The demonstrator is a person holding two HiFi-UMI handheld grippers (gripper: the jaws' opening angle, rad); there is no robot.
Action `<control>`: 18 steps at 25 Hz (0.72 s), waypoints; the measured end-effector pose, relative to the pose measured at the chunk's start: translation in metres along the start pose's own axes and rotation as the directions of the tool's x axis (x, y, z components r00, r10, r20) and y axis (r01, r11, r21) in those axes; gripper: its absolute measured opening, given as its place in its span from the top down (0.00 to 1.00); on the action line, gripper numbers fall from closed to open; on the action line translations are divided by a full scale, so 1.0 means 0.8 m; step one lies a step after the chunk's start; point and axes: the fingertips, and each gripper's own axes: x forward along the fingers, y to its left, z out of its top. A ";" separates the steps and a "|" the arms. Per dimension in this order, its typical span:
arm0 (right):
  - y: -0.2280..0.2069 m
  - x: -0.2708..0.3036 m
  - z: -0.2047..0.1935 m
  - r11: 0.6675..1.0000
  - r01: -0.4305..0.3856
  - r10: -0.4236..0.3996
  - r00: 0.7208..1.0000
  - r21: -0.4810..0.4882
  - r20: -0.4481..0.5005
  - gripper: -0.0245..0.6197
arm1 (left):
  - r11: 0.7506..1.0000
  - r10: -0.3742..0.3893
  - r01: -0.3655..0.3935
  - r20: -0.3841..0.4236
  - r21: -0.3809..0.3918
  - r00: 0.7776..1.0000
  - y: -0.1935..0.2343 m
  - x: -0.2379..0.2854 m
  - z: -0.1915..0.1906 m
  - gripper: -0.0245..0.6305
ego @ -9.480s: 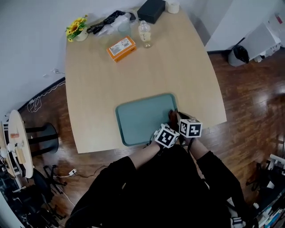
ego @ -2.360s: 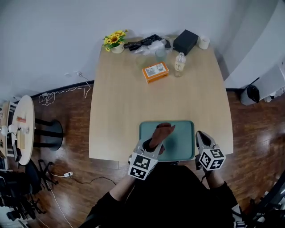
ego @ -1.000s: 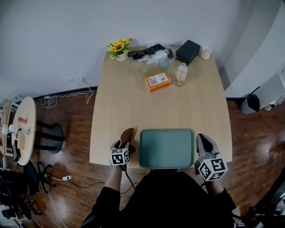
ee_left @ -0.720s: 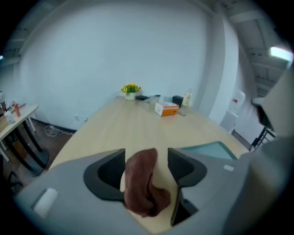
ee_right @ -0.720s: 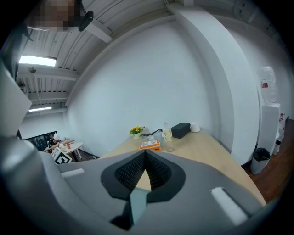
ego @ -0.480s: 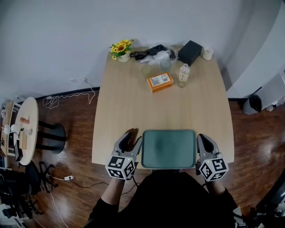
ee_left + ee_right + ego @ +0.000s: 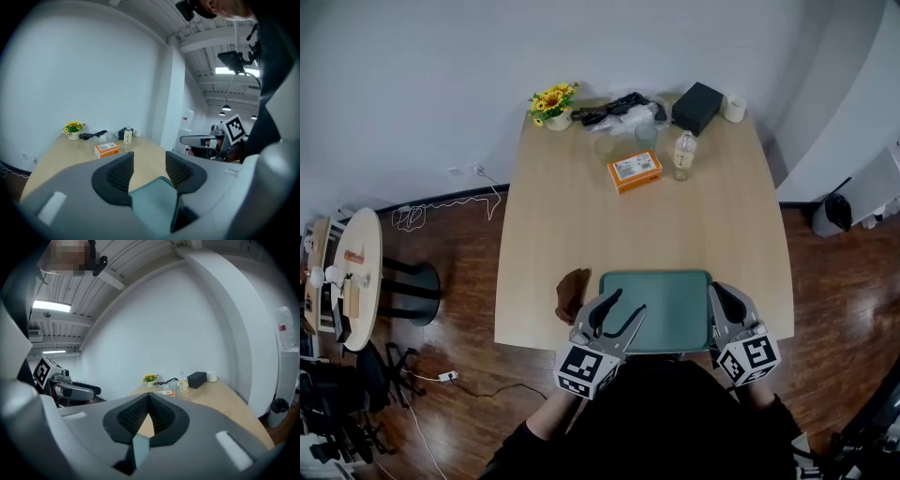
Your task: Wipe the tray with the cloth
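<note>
The teal tray [image 7: 667, 298] lies at the table's near edge. The brown cloth [image 7: 573, 290] sits crumpled on the wood just left of it, with nothing holding it. My left gripper [image 7: 621, 309] hovers over the tray's near left corner. Its jaws have just been opening and nothing is between them. From the left gripper view, the left gripper [image 7: 149, 164] points across the table with the tray [image 7: 154, 206] below. My right gripper [image 7: 719, 294] is shut and empty at the tray's right edge. In its own view the right gripper [image 7: 149, 403] has its pads together.
At the far end of the table stand an orange box [image 7: 635, 170], a clear bottle [image 7: 682, 155], a sunflower pot [image 7: 551, 103], a black box [image 7: 701, 101], a white cup [image 7: 733, 108] and dark cables [image 7: 614, 109]. A round side table [image 7: 345, 277] stands at the far left.
The left gripper has left the cloth on the table, risen and swung right over the tray's near left corner. The right gripper has barely shifted.
</note>
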 end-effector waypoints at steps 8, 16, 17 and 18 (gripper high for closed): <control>-0.002 -0.006 0.001 1.000 0.006 -0.006 1.000 -0.006 0.006 0.96 | 0.999 0.028 -0.029 -0.014 -0.044 1.000 0.009 0.001 -0.013 0.66; -0.001 -0.004 -0.004 1.000 0.002 -0.002 1.000 -0.007 -0.003 0.96 | 0.997 0.052 -0.053 -0.021 -0.055 0.998 0.018 0.002 -0.018 0.67; 0.000 -0.005 -0.004 1.000 0.001 -0.001 1.000 -0.008 -0.004 0.96 | 0.997 0.055 -0.056 -0.022 -0.055 0.998 0.019 0.002 -0.019 0.67; 0.000 -0.005 -0.004 1.000 0.000 0.000 1.000 -0.009 -0.004 0.96 | 0.997 0.058 -0.059 -0.022 -0.056 0.998 0.021 0.002 -0.020 0.67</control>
